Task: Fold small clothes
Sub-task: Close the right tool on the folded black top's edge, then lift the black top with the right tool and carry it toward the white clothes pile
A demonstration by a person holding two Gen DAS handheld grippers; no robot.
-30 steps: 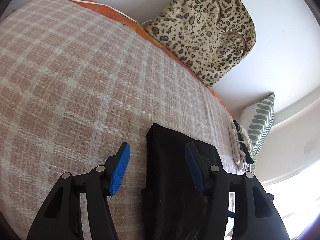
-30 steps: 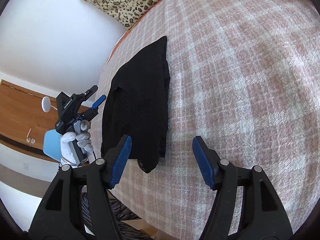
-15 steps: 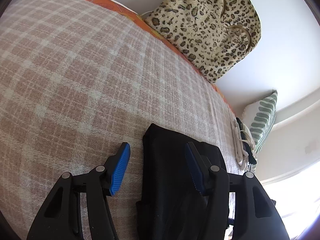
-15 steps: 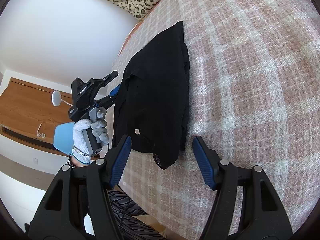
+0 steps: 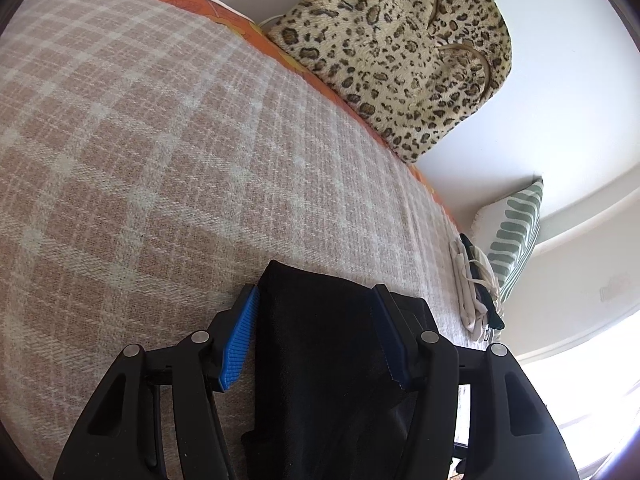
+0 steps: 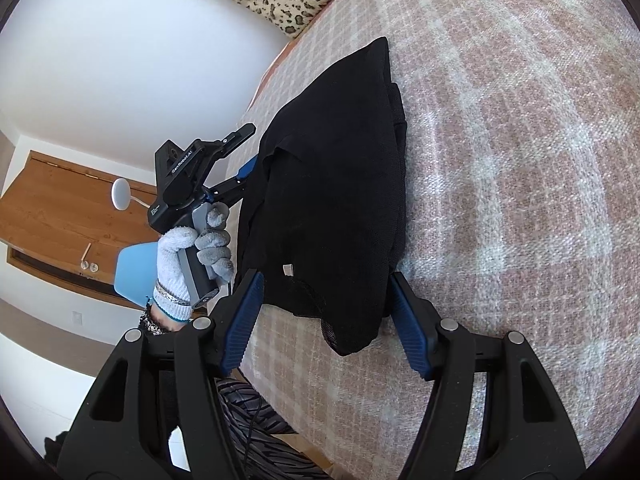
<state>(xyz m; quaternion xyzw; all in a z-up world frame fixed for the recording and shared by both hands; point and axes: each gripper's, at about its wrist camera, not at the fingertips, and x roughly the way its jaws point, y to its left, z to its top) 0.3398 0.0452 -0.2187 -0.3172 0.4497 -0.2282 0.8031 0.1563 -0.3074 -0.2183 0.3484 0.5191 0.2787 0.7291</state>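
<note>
A black garment [image 5: 320, 344], folded into a long strip, lies on the pink plaid blanket [image 5: 160, 160] near the bed's edge; it also shows in the right wrist view [image 6: 332, 184]. My left gripper [image 5: 312, 312] is open, its blue pads straddling one end of the garment. My right gripper [image 6: 324, 300] is open, its pads straddling the other end, where a corner hangs toward the bed's edge. The left gripper in a gloved hand also shows in the right wrist view [image 6: 244, 160].
A leopard-print bag [image 5: 404, 56] leans on the wall at the far edge of the bed. A stack of folded clothes [image 5: 476, 292] lies beside a green-striped pillow [image 5: 516, 236]. A wooden cabinet [image 6: 60, 200] stands beyond the bed.
Both grippers have moved forward onto the garment, so that each end now sits between open pads. The garment has not been lifted.
</note>
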